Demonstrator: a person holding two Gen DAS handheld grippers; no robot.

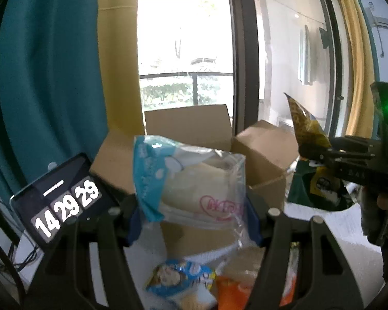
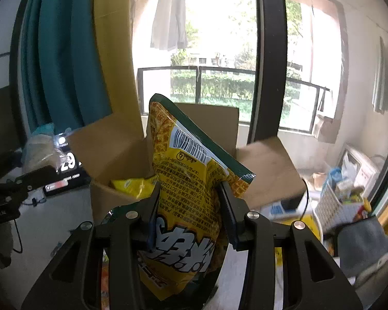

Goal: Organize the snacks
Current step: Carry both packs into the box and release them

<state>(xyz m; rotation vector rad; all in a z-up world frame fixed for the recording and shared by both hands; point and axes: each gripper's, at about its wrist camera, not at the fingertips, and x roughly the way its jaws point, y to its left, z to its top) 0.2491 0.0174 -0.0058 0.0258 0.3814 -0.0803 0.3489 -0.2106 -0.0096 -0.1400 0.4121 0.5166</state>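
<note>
Just beyond both claws, upper centre of each wrist view, the open cardboard box (image 2: 194, 139) waits, the right gripper (image 2: 188, 206) clamped on an upright yellow snack bag (image 2: 186, 180), the left gripper (image 1: 191, 206) pinching a clear bread packet (image 1: 194, 180).

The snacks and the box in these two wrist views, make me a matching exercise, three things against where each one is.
Things:
1. clear and blue bread bag
2. yellow snack bag
3. cardboard box

Places:
A. standing open behind both bags
B. clamped in the right tool
C. clamped in the left tool

Pairs: 1-C, 2-B, 3-A
</note>
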